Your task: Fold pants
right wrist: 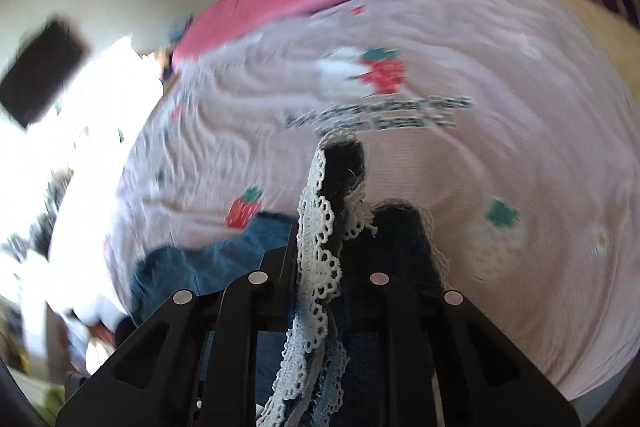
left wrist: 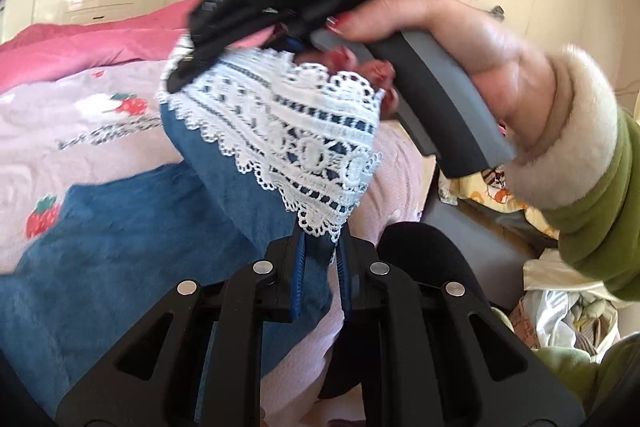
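Pants [left wrist: 120,227], blue denim with white lace cuffs [left wrist: 288,131], hang lifted above the pink strawberry bedspread [left wrist: 72,123]. We see our left gripper [left wrist: 320,247] pinching one cuff near us. Our right gripper [right wrist: 320,239], pressed onto the other cuff [right wrist: 320,247], sits farther off, held by the hand [left wrist: 460,59].

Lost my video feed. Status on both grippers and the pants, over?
Left gripper shut on lace cuff. Right gripper shut on the same cuff. Blue pants partly lifted off the pink bedspread. Nothing in the way.
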The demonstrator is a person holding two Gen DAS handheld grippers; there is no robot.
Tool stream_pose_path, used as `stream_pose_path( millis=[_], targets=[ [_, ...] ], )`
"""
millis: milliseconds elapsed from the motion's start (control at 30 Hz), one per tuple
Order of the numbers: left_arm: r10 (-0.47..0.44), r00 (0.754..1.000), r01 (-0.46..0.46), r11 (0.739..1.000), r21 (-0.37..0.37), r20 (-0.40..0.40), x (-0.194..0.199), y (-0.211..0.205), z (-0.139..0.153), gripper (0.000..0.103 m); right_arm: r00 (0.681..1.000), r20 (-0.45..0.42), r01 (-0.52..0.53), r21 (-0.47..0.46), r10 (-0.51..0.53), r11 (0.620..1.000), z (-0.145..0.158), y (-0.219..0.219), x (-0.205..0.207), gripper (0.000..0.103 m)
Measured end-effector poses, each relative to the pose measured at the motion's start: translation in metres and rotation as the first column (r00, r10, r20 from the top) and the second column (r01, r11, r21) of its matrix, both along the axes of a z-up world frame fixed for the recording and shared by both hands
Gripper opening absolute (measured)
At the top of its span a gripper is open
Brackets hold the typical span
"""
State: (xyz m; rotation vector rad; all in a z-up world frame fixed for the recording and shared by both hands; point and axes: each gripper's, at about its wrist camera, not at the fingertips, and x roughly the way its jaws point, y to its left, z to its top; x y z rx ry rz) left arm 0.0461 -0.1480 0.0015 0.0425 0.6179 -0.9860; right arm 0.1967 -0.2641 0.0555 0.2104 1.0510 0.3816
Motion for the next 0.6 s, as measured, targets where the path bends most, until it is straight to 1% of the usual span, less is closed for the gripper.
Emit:
stream_pose_path(
  millis=[100, 167, 233, 267, 300, 333, 367, 400, 433, 467, 500, 533, 567, 600],
  targets=[
    [0.044, 0.997, -0.045, 0.999, -0.023, -0.064, 0.003, 0.024, -0.01, 0.008, 0.995, -0.049, -0.088, -0.086, 0.084, 0.992, -0.011, 0.054, 0.011, 0.015],
    [0.081, 0.99, -0.086, 0.996, -0.036, -0.119, 0.007, 0.043, -0.019, 0.008, 0.991, -0.072, -0.123, -0.12, 0.115, 0.985, -0.02, 0.078, 0.015, 0.015],
    [0.116, 0.979, -0.125, 0.991, -0.045, -0.165, 0.01, 0.059, -0.026, 0.008, 0.983, -0.112, -0.159, -0.154, 0.143, 0.975, -0.035, 0.108, 0.022, 0.016],
    [0.127, 0.975, -0.138, 0.989, -0.045, -0.182, 0.011, 0.067, -0.029, 0.008, 0.979, -0.134, -0.172, -0.159, 0.151, 0.972, -0.042, 0.117, 0.024, 0.019],
    [0.133, 0.972, -0.144, 0.989, -0.043, -0.192, 0.011, 0.071, -0.031, 0.008, 0.975, -0.158, -0.182, -0.163, 0.156, 0.97, -0.048, 0.125, 0.026, 0.02],
    [0.142, 0.968, -0.153, 0.987, -0.039, -0.206, 0.011, 0.077, -0.033, 0.009, 0.972, -0.175, -0.185, -0.158, 0.157, 0.97, -0.052, 0.13, 0.027, 0.024],
    [0.147, 0.963, -0.159, 0.986, -0.038, -0.224, 0.01, 0.082, -0.036, 0.017, 0.969, -0.191, -0.184, -0.134, 0.157, 0.974, -0.055, 0.133, 0.028, 0.034],
    [0.152, 0.955, -0.166, 0.985, -0.036, -0.255, 0.01, 0.088, -0.041, 0.026, 0.966, -0.203, -0.186, -0.095, 0.163, 0.978, -0.054, 0.136, 0.029, 0.039],
    [0.161, 0.947, -0.176, 0.984, -0.032, -0.277, 0.008, 0.092, -0.044, 0.031, 0.965, -0.2, -0.187, -0.079, 0.168, 0.979, -0.049, 0.136, 0.028, 0.047],
    [0.164, 0.94, -0.18, 0.983, -0.025, -0.3, 0.005, 0.097, -0.048, 0.039, 0.967, -0.184, -0.19, -0.063, 0.176, 0.98, -0.042, 0.136, 0.026, 0.051],
    [0.166, 0.936, -0.183, 0.983, -0.025, -0.311, 0.005, 0.1, -0.049, 0.043, 0.968, -0.164, -0.197, -0.034, 0.189, 0.98, -0.033, 0.132, 0.023, 0.053],
    [0.173, 0.929, -0.192, 0.981, -0.027, -0.327, 0.002, 0.105, -0.051, 0.044, 0.969, -0.14, -0.204, 0.007, 0.203, 0.979, -0.023, 0.127, 0.018, 0.057],
    [0.177, 0.925, -0.198, 0.98, -0.027, -0.335, 0.001, 0.108, -0.051, 0.045, 0.971, -0.102, -0.211, 0.052, 0.215, 0.976, -0.01, 0.118, 0.012, 0.058],
    [0.182, 0.922, -0.205, 0.978, -0.033, -0.341, -0.001, 0.112, -0.049, 0.049, 0.973, -0.076, -0.212, 0.064, 0.216, 0.975, -0.003, 0.112, 0.008, 0.059]
  ],
)
